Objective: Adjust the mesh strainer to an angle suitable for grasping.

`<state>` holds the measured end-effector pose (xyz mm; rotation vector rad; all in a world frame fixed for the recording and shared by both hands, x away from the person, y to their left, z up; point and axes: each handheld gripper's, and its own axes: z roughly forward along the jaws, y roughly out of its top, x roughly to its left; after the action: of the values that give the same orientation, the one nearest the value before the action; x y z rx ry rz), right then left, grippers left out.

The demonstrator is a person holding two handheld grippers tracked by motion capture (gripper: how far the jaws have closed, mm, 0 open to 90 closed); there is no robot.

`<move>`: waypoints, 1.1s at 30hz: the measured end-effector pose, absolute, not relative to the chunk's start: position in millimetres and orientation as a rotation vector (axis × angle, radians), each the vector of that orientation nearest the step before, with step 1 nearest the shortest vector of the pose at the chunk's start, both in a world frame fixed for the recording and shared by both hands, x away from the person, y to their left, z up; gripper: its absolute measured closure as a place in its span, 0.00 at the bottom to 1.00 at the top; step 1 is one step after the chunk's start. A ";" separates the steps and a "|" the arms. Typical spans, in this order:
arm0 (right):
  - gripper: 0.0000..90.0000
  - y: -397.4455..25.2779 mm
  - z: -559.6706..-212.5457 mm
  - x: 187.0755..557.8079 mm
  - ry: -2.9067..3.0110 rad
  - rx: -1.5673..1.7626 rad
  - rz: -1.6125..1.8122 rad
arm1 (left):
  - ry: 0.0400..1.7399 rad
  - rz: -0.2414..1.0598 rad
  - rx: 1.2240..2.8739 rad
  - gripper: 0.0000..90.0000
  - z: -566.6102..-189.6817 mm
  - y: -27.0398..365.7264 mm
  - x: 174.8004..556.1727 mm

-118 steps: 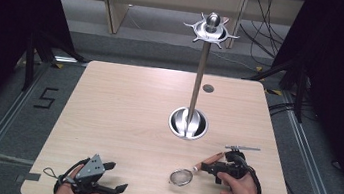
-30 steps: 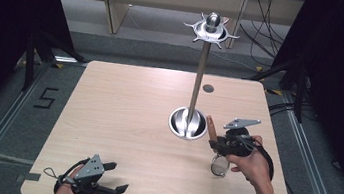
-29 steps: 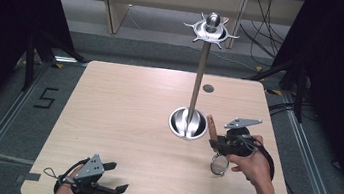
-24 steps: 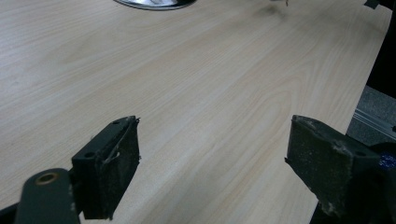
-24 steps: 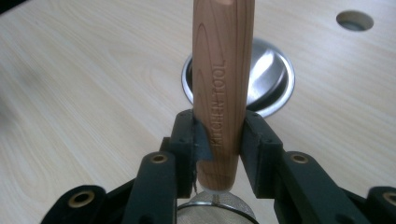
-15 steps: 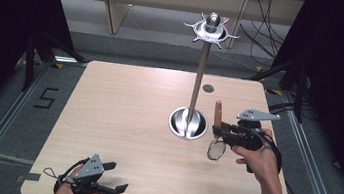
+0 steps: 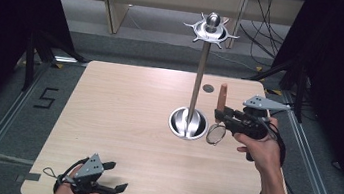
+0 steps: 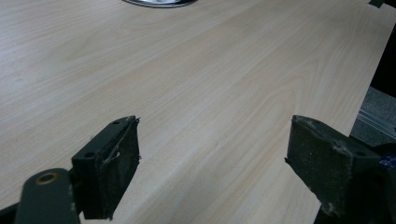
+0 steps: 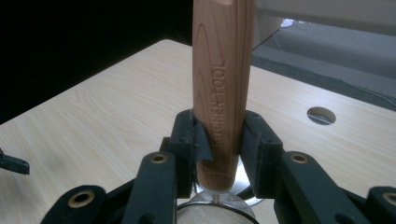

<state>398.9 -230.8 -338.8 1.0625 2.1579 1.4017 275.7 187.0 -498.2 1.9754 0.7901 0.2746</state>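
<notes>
Strainer (image 7: 216,133) clamped by right gripper (image 7: 221,114) over wooden table (image 7: 123,110); left gripper (image 7: 116,180) agape.

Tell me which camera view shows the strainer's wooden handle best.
The right gripper view: the wooden handle stands upright and close between the right gripper jaws, its stamped "KITCHEN TOOL" lettering readable. The high view shows it small, with the mesh ring hanging below. The left gripper view looks across the table.
</notes>
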 end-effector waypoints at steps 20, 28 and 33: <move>0.76 -220.4 -281.0 404.2 2.058 0.984 1.464 | 0.784 0.279 1.991 0.18 -498.2 187.5 276.4; 0.76 -216.9 -267.0 407.7 2.046 0.974 1.465 | 0.789 0.280 1.977 0.18 -498.6 187.0 276.2; 0.76 -212.3 -258.9 408.0 2.043 0.966 1.468 | 0.814 0.268 1.976 0.18 -498.3 187.2 275.3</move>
<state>408.0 -212.3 -258.9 0.9660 2.0430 1.4675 275.3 187.2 -498.3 1.9759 0.8135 0.2685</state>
